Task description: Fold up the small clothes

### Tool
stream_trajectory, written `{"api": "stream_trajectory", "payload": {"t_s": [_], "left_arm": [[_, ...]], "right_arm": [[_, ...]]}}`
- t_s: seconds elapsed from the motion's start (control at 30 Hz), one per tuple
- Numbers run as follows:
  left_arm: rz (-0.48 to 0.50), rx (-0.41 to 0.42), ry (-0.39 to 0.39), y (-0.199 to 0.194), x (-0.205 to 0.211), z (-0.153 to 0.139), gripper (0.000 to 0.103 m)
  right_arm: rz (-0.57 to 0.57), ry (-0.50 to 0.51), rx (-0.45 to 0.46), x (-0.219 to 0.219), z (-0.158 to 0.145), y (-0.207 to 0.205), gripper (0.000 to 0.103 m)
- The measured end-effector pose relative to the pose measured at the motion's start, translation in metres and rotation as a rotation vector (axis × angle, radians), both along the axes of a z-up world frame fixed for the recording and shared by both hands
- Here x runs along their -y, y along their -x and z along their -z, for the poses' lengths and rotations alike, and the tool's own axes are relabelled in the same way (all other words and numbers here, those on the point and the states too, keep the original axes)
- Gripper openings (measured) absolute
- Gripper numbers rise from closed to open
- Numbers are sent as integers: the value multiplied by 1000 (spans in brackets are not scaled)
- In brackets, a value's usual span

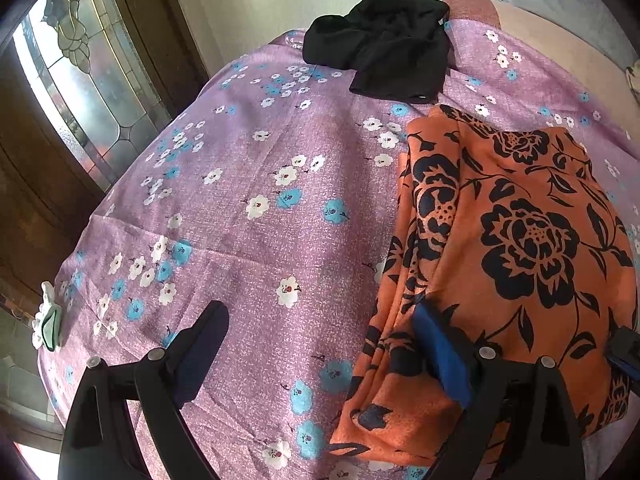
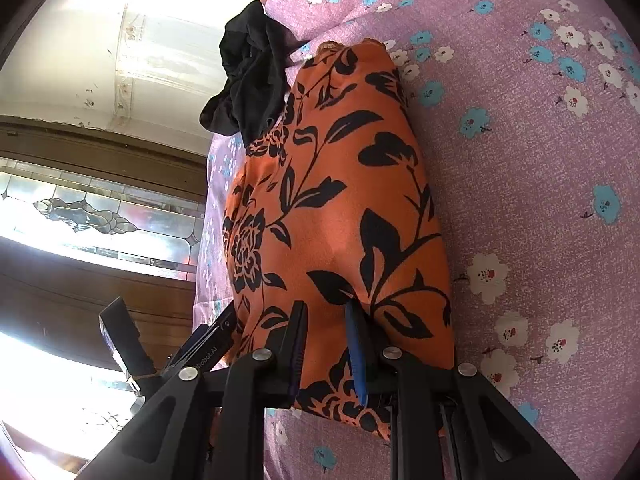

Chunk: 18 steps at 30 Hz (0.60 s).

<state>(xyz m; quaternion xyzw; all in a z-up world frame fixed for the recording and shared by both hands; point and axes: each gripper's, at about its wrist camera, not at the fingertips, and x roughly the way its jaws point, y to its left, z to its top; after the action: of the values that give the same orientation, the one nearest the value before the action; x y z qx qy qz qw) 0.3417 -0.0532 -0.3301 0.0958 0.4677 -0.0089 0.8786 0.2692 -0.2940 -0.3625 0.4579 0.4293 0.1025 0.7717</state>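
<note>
My left gripper (image 1: pixel 320 352) is spread wide, its blue-padded finger pressing on the near edge of the orange floral garment (image 1: pixel 508 248) while the other finger hangs over bare purple floral sheet (image 1: pixel 248 240). My right gripper (image 2: pixel 326 344) has its fingers drawn narrow, apparently pinching a fold at the garment's near end, though I cannot tell for certain. The garment lies folded on the sheet. Beyond its far end sits a crumpled black garment (image 1: pixel 384 48), touching it. Left of both, off the sheet, stands a stained-glass door (image 1: pixel 80 80).
</note>
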Motion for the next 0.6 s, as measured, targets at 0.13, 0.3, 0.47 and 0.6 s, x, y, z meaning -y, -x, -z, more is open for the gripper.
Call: {"api": "stream_trajectory", "payload": {"t_s": [0.13, 0.3, 0.47, 0.6], "left_arm": [[4, -7, 24, -2, -4, 0, 94], [11, -7, 40, -2, -6, -2, 94], [20, 24, 42, 0, -6, -10, 93], [36, 79, 65, 7, -4, -22, 93]], "right_arm": [[2, 1, 2, -1, 0, -1, 23], [0, 6, 6, -2, 1, -1, 23], [1, 6, 6, -2, 0, -1, 23], [-1, 11, 9, -2, 0, -2, 23]]}}
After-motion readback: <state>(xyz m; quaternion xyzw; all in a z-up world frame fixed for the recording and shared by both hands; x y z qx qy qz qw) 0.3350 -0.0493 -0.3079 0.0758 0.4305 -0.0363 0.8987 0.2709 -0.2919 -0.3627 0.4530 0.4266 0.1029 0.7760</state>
